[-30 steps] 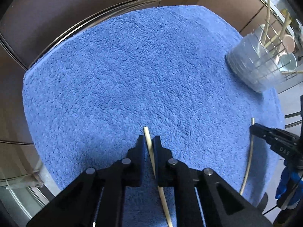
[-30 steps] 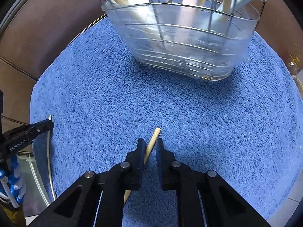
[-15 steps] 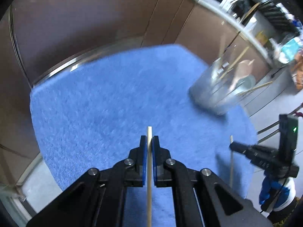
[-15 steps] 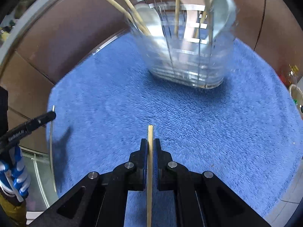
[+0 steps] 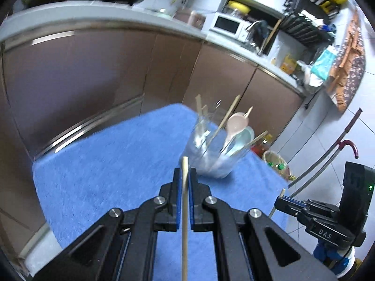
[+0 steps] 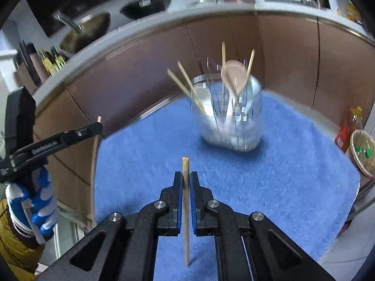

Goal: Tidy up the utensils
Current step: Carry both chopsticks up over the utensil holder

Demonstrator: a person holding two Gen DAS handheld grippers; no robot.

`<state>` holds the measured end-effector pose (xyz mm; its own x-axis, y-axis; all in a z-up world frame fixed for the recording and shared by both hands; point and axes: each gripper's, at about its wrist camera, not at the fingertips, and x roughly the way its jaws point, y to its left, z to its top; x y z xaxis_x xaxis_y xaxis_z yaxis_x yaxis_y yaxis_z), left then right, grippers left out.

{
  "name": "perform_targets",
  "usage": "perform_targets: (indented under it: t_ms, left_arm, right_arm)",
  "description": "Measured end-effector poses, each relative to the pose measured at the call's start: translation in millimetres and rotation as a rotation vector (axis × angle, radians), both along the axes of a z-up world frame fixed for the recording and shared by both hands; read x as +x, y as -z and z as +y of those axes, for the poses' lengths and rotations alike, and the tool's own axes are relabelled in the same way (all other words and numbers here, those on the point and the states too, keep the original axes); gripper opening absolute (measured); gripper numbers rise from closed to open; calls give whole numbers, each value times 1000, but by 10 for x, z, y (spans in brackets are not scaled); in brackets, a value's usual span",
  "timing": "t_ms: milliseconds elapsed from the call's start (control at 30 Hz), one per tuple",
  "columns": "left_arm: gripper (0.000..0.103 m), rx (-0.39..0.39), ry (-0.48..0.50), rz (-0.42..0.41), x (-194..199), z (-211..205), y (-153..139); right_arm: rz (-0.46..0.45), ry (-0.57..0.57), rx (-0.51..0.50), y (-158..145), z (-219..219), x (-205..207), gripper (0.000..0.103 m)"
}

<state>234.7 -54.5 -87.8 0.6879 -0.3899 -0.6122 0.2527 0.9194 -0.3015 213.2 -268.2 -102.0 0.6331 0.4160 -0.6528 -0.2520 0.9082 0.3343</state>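
Here, left hand-held gripper (image 5: 185,182) clamping chopstick (image 5: 184,222)

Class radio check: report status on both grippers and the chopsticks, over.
Left gripper shut on a chopstick. Right gripper shut on second chopstick. Utensil holder ahead on blue towel, path clear.

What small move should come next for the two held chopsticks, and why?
Probably carry both forward over the clear wire-framed utensil holder. Each gripper, left and right, is shut on a thin wooden chopstick, lifted off the blue towel, with the holder ahead.
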Motion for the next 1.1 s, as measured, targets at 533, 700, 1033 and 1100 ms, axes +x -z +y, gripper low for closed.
perform_targets:
  t_ms: [533,700,1033,1100]
  left_arm:
    - [4,-122,-2,-262,679,-561,-1001]
    - [4,-151,-32,-324,1047,-709,-1094]
    - [4,-101,-103,-351,1649,-1033,-766]
    - [4,-89,-119,-361,1721,-1082,-677]
  right_arm:
    - [-433,100,54,-1340,-157,282,6]
    - [-495,163,39,-1365,-212,608,6]
    - [-484,203,-58,-900,-126,1119,6]
    - [-478,204,-57,-800,-121,1170,6]
